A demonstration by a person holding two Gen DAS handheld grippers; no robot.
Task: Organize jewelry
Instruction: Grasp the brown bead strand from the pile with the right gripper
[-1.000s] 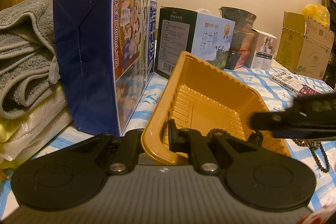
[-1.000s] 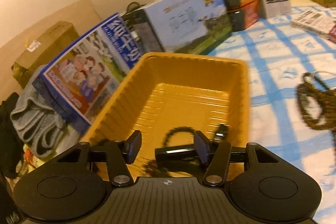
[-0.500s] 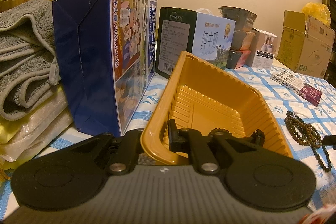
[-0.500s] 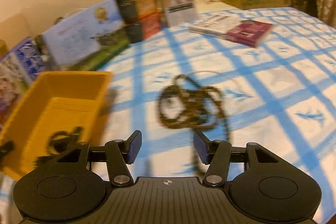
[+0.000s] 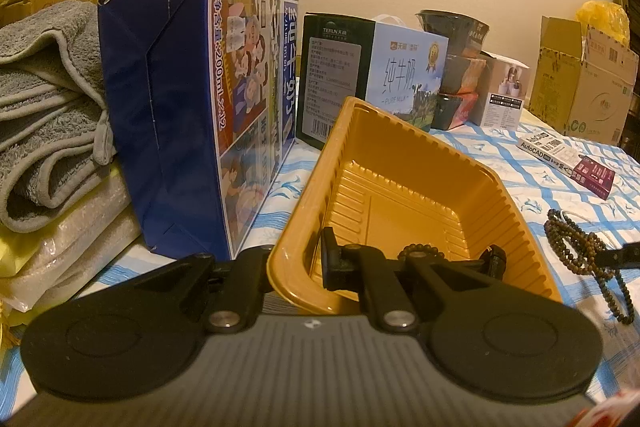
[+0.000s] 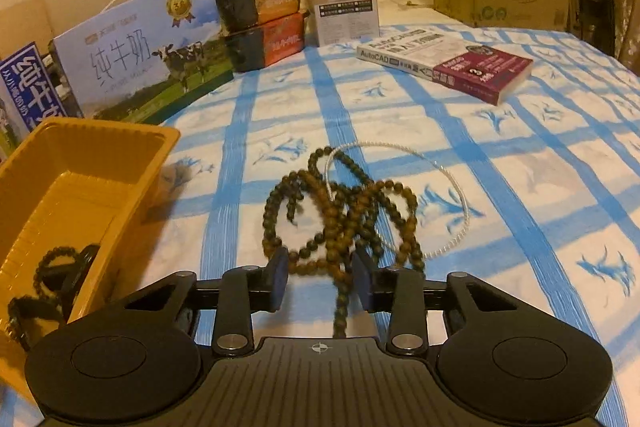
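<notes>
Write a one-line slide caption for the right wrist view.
Right gripper closing around a tangled brown beaded necklace on the blue-checked cloth, beside the yellow plastic tray.

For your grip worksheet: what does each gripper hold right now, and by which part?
The left gripper is shut on the yellow tray, at its near rim. The right gripper holds nothing yet; its jaws are closing around the brown bead necklace.

"PURE MILK" on pale milk carton [image 5: 404,75], "200mL×12" on blue box [image 5: 224,67], "AutoCAD" on book [image 6: 444,61].
</notes>
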